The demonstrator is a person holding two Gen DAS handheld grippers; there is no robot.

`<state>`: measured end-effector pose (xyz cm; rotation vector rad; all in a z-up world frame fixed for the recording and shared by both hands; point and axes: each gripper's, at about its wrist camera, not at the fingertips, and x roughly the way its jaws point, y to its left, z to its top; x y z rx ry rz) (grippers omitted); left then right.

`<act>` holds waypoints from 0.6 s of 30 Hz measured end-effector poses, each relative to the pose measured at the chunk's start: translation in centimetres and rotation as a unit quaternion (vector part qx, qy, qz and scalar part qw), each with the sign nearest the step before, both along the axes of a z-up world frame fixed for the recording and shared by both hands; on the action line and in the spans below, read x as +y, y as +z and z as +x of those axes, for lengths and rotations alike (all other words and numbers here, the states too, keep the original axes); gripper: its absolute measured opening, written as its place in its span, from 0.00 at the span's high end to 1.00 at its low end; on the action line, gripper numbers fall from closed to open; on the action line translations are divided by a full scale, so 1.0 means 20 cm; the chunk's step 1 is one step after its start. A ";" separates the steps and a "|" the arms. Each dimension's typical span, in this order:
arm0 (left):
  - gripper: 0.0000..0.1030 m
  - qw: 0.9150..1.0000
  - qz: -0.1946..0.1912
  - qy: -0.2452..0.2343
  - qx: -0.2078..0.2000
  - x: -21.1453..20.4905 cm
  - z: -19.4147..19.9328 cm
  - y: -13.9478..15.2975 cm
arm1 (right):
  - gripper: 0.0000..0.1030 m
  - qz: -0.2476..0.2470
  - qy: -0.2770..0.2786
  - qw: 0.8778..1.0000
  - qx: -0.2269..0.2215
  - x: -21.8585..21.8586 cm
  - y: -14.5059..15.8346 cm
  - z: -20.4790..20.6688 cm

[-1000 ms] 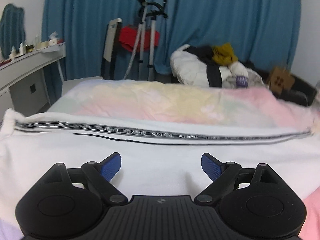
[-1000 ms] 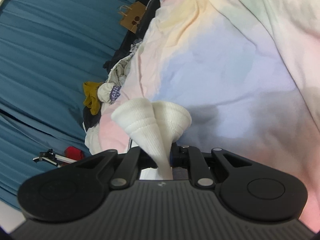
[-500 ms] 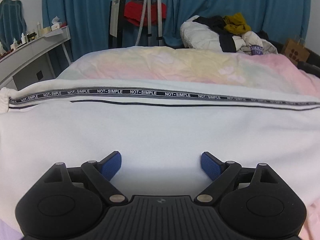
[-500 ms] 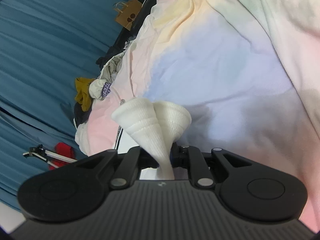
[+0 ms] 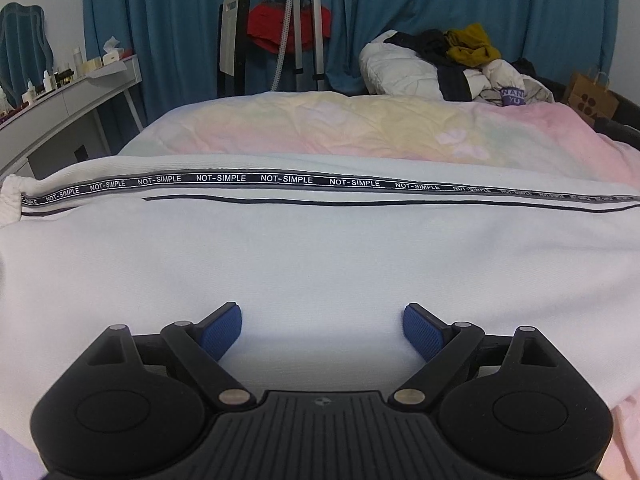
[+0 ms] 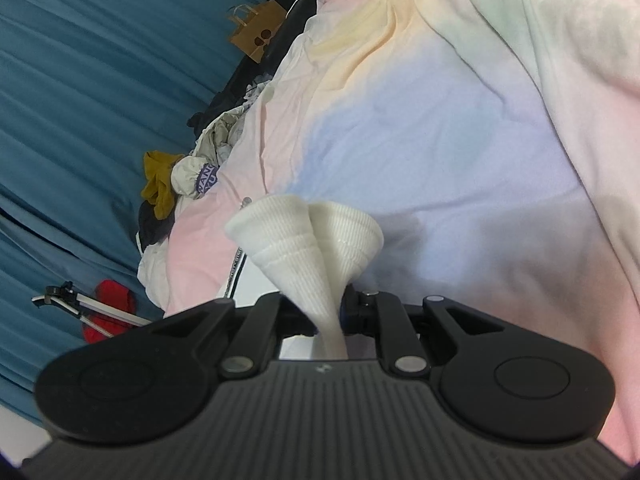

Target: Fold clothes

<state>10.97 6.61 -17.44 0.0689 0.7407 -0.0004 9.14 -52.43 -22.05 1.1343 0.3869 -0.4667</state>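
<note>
White trousers (image 5: 320, 256) with a black "NOT-SIMPLE" side stripe (image 5: 288, 179) lie flat across the pastel bed. My left gripper (image 5: 322, 328) is open, its blue pads just above the white fabric, holding nothing. My right gripper (image 6: 332, 312) is shut on the trousers' white ribbed cuff (image 6: 308, 236), which bunches up and fans out between the fingers. The rest of the garment is hidden under the right gripper.
A pile of clothes (image 5: 448, 64) lies at the bed's far end, with a brown paper bag (image 5: 592, 96) to its right. A tripod with a red cloth (image 5: 296, 28) stands against blue curtains. A grey desk (image 5: 60, 104) is at left.
The left gripper has moved forward and lower over the white trousers, which now fill more of its view. The right gripper keeps its hold on the cuff and has shifted slightly.
</note>
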 end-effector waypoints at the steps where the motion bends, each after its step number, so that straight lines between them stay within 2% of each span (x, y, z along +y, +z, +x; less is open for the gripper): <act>1: 0.13 1.000 0.003 -0.001 0.000 0.00 0.00 -0.01 | 0.88 0.001 0.000 1.000 0.001 0.00 0.00 0.00; 18: 0.12 1.000 0.026 0.009 0.000 -0.04 0.01 -0.02 | 0.88 0.009 0.005 1.000 -0.002 -0.01 -0.04 -0.01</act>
